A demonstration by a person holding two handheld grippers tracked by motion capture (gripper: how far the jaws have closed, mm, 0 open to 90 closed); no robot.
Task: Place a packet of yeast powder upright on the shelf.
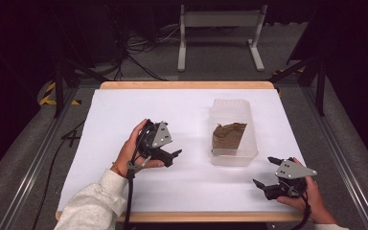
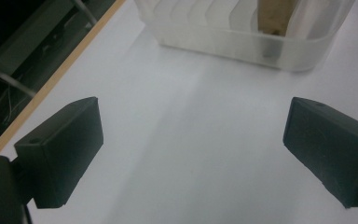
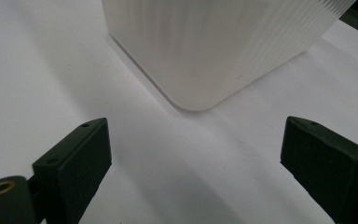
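Observation:
A translucent ribbed plastic bin (image 1: 234,106) stands right of centre on the white table (image 1: 124,110). A brown, flat wedge-shaped item (image 1: 228,135) leans inside the bin, toward its near end. My left gripper (image 1: 174,157) is held low over the table, left of the bin, open and empty, pointing toward it. In the left gripper view the bin (image 2: 242,46) and the brown item (image 2: 272,16) lie ahead of the open left gripper (image 2: 191,140). My right gripper (image 1: 263,171) is near the front right, open and empty. Its view faces the bin's near corner (image 3: 214,46) beyond the right gripper (image 3: 196,154).
The table has a wooden rim (image 1: 187,85) at the back and front. Beyond it stand a white frame with two feet (image 1: 220,28), loose cables (image 1: 139,52) on the floor and black posts (image 1: 58,81) at both sides. Bare white surface lies between the two grippers.

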